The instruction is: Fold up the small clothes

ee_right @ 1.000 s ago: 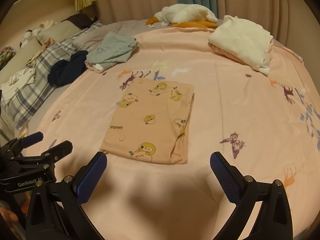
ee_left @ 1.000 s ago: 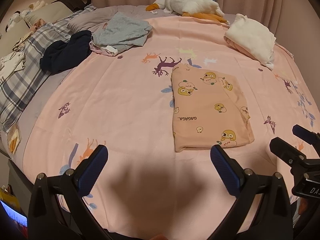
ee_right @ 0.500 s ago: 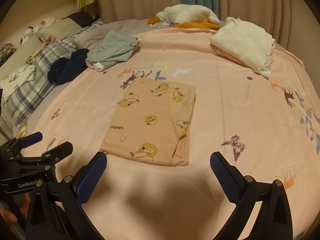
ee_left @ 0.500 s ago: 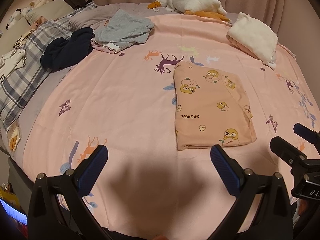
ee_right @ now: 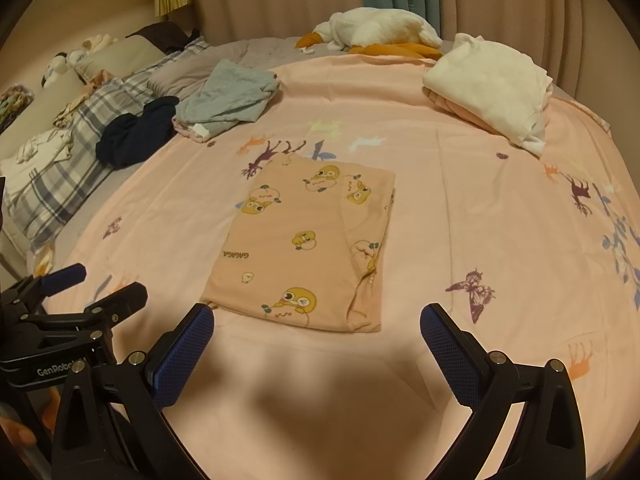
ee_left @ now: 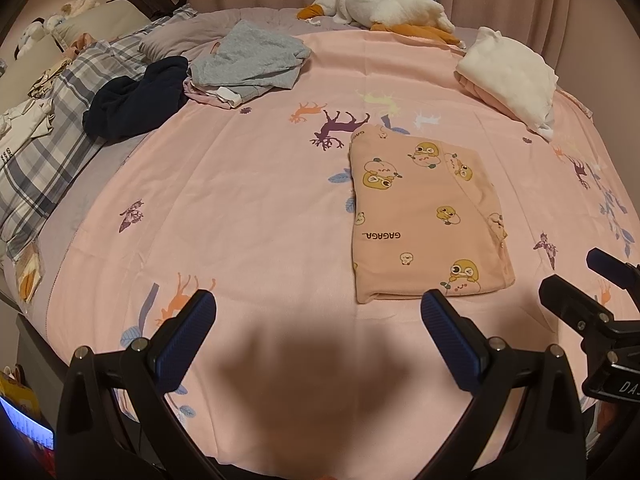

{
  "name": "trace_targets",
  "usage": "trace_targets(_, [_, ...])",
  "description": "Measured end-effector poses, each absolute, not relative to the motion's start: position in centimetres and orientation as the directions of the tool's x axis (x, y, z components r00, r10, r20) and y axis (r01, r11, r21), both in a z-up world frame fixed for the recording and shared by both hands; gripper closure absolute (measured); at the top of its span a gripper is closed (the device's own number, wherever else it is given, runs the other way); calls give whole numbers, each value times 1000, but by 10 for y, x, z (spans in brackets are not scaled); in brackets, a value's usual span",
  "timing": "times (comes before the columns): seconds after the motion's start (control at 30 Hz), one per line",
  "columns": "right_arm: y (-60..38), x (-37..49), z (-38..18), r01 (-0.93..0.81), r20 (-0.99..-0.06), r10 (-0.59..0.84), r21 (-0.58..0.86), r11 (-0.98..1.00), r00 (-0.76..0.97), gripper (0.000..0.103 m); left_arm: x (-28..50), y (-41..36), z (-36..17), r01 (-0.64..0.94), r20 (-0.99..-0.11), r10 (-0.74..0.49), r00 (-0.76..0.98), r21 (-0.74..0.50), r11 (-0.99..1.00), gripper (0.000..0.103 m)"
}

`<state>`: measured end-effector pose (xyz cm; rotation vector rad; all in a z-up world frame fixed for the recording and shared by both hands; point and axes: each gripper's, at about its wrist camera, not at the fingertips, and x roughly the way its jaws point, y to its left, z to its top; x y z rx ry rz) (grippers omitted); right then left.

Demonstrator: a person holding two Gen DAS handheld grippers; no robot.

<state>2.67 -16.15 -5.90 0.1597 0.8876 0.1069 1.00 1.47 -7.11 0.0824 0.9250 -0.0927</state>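
A peach garment printed with yellow cartoon ducks point(ee_left: 424, 216) point(ee_right: 308, 240) lies folded into a flat rectangle on the pink bedspread point(ee_left: 248, 208) point(ee_right: 460, 216). My left gripper point(ee_left: 318, 316) hovers open above the near edge of the bed, left of the garment's near edge, holding nothing. My right gripper point(ee_right: 316, 328) is open too, just short of the garment's near edge, with nothing between its fingers. Each gripper shows at the side of the other's view: the right gripper point(ee_left: 588, 284), the left gripper point(ee_right: 92, 288).
At the back left lie a grey garment point(ee_left: 248, 60) point(ee_right: 228, 96) and a dark navy one point(ee_left: 136, 96) point(ee_right: 138, 132) beside plaid pillows point(ee_left: 44, 160). A cream and pink folded pile point(ee_left: 512, 76) point(ee_right: 492, 84) sits back right. A white plush goose point(ee_left: 384, 8) point(ee_right: 376, 28) lies by the curtains.
Both grippers have drawn back and risen slightly, so the bed and folded garment sit a little lower in view. The garment itself has not moved.
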Motion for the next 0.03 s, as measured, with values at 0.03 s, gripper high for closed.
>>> trace_targets(0.03, [-161,27,-59,-28,-762,160,184,983,628,1,10,15,-71,115,-799,-45,599,30,993,0])
